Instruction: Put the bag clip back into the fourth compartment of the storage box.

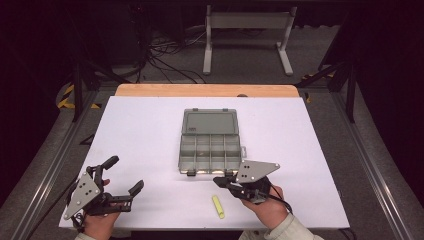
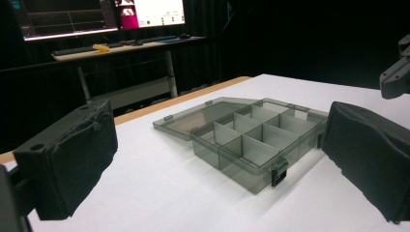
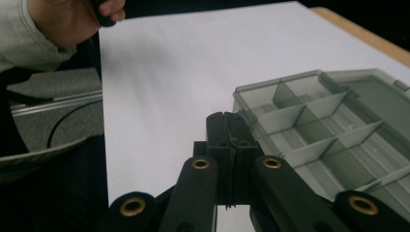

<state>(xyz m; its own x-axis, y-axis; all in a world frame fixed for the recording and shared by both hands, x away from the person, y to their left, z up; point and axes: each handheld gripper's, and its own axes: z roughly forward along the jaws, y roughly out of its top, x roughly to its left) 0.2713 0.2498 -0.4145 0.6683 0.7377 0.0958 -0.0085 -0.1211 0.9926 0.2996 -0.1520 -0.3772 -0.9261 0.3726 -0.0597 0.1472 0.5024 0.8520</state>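
White paper covers the desk [image 1: 150, 130], where an open grey plastic box [image 1: 210, 145] lies just beside the shut, empty right claw [image 1: 219, 181], looking light, stiff and slippery, best held by its thin front wall, while the left claw [image 1: 125, 175] gapes wide.

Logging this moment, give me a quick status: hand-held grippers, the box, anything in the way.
Left hand-held gripper open, empty. Right hand-held gripper shut, empty, by the box's near edge. Compartment box lid open, compartments empty. Yellow stick lies apart, blocking nothing.
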